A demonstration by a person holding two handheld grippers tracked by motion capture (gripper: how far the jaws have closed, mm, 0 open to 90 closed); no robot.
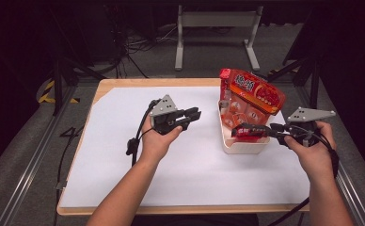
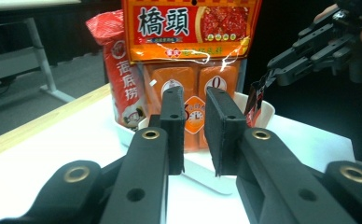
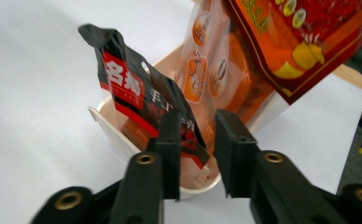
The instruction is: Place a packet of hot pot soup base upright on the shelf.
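A white tub (image 1: 243,146) sits on the desk (image 1: 124,155) at about 3 o'clock from the desk's middle. Three snack packets stand in it: a large orange bag (image 1: 256,96) with Chinese lettering at the back, a red pack (image 2: 121,74) beside it, and a small black-and-red sachet (image 3: 142,98) at the near rim. The right claw (image 1: 256,131) is at the tub, jaws parted, the sachet loose between them. The left claw (image 1: 190,115), at 9 o'clock from the tub, is open and empty.
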